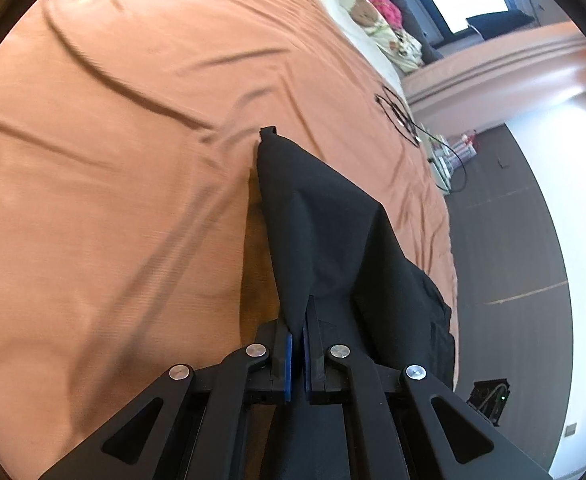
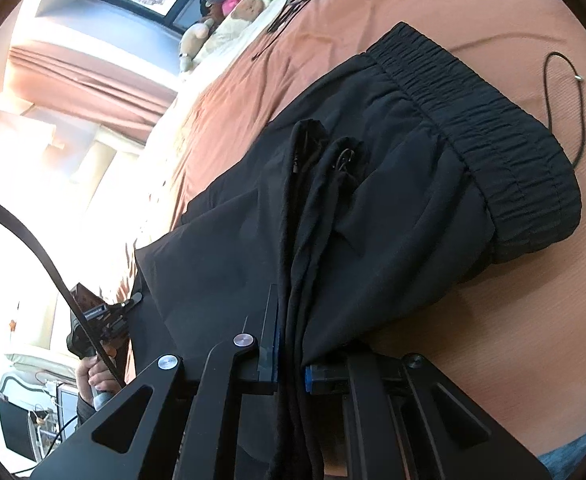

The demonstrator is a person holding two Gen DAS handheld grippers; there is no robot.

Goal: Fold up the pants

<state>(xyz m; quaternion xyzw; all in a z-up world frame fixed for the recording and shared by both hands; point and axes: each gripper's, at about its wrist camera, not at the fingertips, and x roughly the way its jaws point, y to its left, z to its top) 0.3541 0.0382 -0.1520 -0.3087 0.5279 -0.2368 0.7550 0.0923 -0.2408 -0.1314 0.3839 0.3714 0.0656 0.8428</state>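
Black pants (image 2: 393, 184) lie on an orange bedsheet (image 2: 493, 320), with the ribbed elastic waistband (image 2: 493, 120) at the upper right of the right wrist view. My right gripper (image 2: 291, 344) is shut on a bunched fold of the pants fabric, which hangs over the rest of the garment. In the left wrist view my left gripper (image 1: 297, 344) is shut on black pants fabric (image 1: 325, 220), which stretches away from the jaws to a small loop at its far tip. The fabric there is lifted above the bedsheet (image 1: 113, 160).
A black cord (image 2: 565, 92) lies on the sheet beside the waistband. Glasses and a cable (image 1: 401, 116) lie near the bed edge. Plush toys and pillows (image 1: 377, 4) sit at the head of the bed. Dark floor (image 1: 513, 240) lies beyond the bed edge.
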